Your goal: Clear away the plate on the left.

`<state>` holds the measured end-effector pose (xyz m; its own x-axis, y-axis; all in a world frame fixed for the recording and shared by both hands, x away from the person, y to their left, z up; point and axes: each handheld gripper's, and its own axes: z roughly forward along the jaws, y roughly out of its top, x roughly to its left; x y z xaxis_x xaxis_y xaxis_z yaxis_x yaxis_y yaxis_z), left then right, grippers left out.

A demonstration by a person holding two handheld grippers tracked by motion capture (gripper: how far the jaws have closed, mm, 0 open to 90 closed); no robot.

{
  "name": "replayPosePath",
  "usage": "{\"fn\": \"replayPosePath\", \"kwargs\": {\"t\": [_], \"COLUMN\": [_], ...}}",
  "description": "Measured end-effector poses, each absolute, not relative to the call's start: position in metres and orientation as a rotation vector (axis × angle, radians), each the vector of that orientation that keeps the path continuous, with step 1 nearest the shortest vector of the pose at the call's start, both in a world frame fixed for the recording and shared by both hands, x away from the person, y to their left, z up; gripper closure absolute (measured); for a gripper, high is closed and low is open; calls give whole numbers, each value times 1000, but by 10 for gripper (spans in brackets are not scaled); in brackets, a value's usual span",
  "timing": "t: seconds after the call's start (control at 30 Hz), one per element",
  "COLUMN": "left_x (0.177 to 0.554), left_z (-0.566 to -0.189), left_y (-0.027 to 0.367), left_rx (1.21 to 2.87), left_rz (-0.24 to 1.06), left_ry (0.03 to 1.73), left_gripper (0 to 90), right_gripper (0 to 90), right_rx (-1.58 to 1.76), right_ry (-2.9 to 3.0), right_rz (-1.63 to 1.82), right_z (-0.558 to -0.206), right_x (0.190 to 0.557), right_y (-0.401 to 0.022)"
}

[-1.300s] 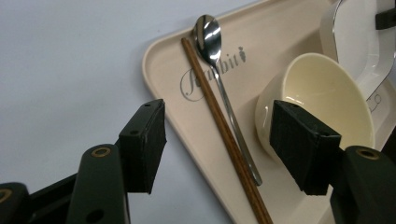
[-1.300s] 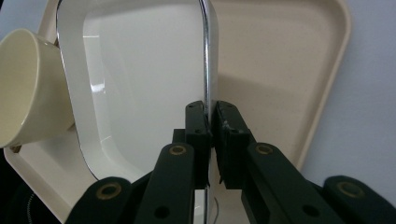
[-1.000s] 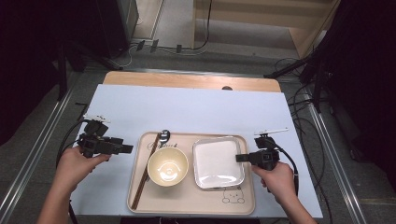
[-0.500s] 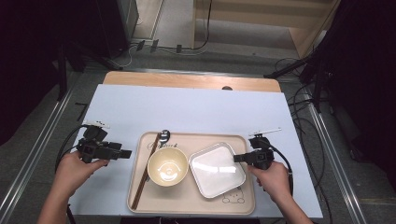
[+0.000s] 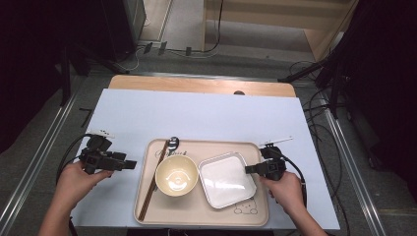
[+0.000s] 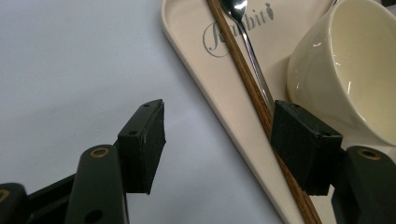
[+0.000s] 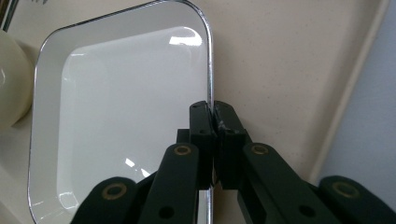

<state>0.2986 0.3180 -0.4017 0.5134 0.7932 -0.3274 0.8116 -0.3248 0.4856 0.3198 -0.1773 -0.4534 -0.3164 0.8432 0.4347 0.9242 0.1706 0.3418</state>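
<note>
Overhead coverage is given first: a beige tray (image 5: 196, 216) is seen lying on a pale blue table cover (image 5: 206, 113), and on it, from the person's left to right, lie wooden chopsticks (image 5: 153, 179), a metal spoon (image 5: 173, 143), a cream bowl (image 5: 176, 175) and a square white plate (image 5: 226, 179). The right gripper (image 5: 252, 169) is held at the tray's right edge, and its jaws are seen meeting the plate's nearest rim; the plate is set askew on the tray, directly ahead of those jaws. The left gripper (image 5: 129, 164) is held over the table cover just outside the tray's left edge, pointed toward the chopsticks and bowl, apart from both. In the left gripper view, the jaws are shown standing well apart with nothing gripped between the pads (image 6: 144, 140); the tray's (image 6: 224, 107) rounded rim is seen running up between them, the chopsticks (image 6: 243, 79) and spoon (image 6: 243, 28) lie ahead toward the right-hand jaw, and the bowl (image 6: 350, 70) is placed beyond that jaw. In the right gripper view, the right gripper (image 7: 214, 116) is shown closed, its pads pinched on the thin dark-edged rim of the plate (image 7: 121, 107), which extends ahead and to the left of the jaws; bare tray (image 7: 289, 70) is seen to their right, and a part of the bowl (image 7: 11, 84) at the far left.
</note>
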Motion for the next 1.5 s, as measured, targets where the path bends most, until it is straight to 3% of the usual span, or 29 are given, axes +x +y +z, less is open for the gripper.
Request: {"fn": "replayPosePath", "kwargs": {"t": [0.27, 0.43, 0.83, 1.5], "left_x": [295, 292, 283, 274], "left_z": [-403, -402, -404, -408], "left_y": [318, 318, 322, 329], "left_rx": [2174, 2174, 2171, 2166], "left_rz": [-28, -12, -11, 31], "left_ry": [1313, 1302, 1297, 1275], "left_gripper": [368, 364, 352, 350], "right_gripper": [813, 679, 476, 354], "right_rx": [-1729, -1677, -1397, -1235], "right_ry": [-2295, -2345, -2504, -2588], "right_rz": [-872, -1013, -1359, -1583], "right_z": [-452, -445, -429, -423], "right_x": [318, 316, 299, 280], "right_y": [-178, -184, -200, -229]}}
